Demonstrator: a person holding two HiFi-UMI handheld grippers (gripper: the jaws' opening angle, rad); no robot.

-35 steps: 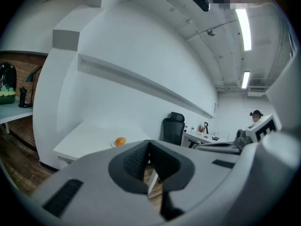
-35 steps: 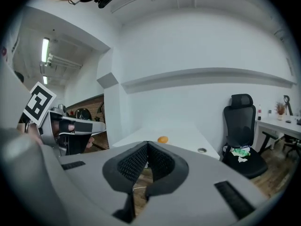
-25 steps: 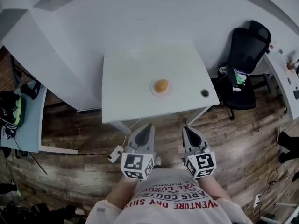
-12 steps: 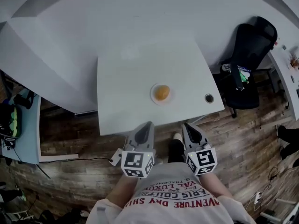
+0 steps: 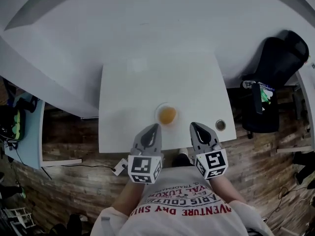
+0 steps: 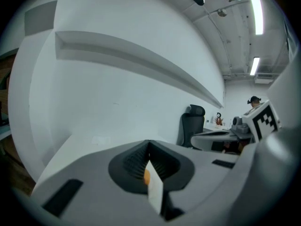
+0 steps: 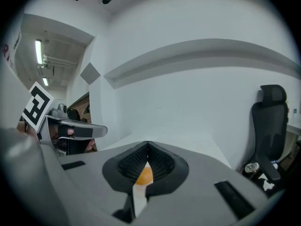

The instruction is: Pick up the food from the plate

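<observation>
An orange, round piece of food (image 5: pixel 167 115) lies on a small white plate (image 5: pixel 159 109) near the front edge of the white table (image 5: pixel 128 97). My left gripper (image 5: pixel 154 128) is shut and empty, its tip over the table's near edge just left of the plate. To the plate's right, my right gripper (image 5: pixel 195 127) is also shut with nothing held. In the left gripper view the shut jaws (image 6: pixel 149 143) frame a sliver of the food (image 6: pixel 146 175). The right gripper view shows its shut jaws (image 7: pixel 148 144) with the food (image 7: pixel 143 175) just beyond.
A small dark round object (image 5: pixel 220 125) sits at the table's front right corner. A black office chair (image 5: pixel 280 58) stands to the right of the table. A white power strip (image 5: pixel 119 166) lies on the wooden floor. A white wall (image 5: pixel 147 18) backs the table.
The person has stepped closer to the table. Both grippers have advanced from over the floor to the table's near edge, flanking the plate. Both stayed shut.
</observation>
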